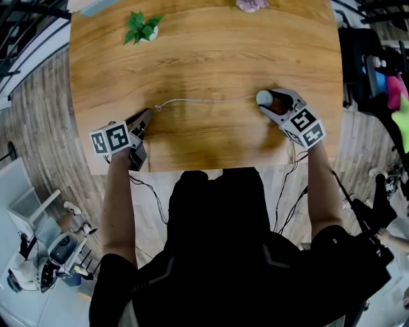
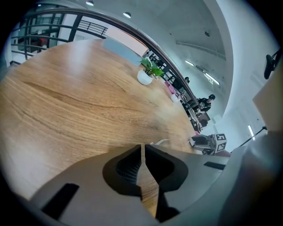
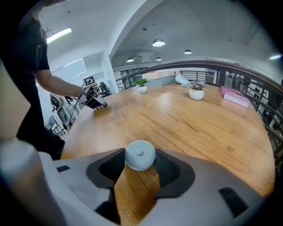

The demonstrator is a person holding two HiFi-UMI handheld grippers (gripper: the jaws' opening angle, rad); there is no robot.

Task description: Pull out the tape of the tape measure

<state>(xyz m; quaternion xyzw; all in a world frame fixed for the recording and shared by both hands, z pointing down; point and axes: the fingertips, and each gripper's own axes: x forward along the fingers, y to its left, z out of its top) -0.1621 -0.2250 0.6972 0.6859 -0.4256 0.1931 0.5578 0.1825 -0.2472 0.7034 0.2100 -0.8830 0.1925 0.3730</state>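
Observation:
A small round white tape measure [image 1: 263,97] sits on the wooden table [image 1: 211,57], with my right gripper [image 1: 267,101] shut on it. In the right gripper view both pads press the tape measure's [image 3: 140,155] sides. A thin white tape [image 1: 204,99] runs left from it across the table, slightly slack, to my left gripper [image 1: 149,114]. That left gripper [image 2: 143,148] is shut, and the tape's end [image 2: 160,142] shows right at its tips. The pinch itself is hidden by the jaws.
A green plant in a white pot [image 1: 144,29] stands at the table's far left, and a pink thing [image 1: 252,5] lies at the far edge. The table's near edge [image 1: 192,170] is just below both grippers. Cables [image 1: 150,191] hang beside the person.

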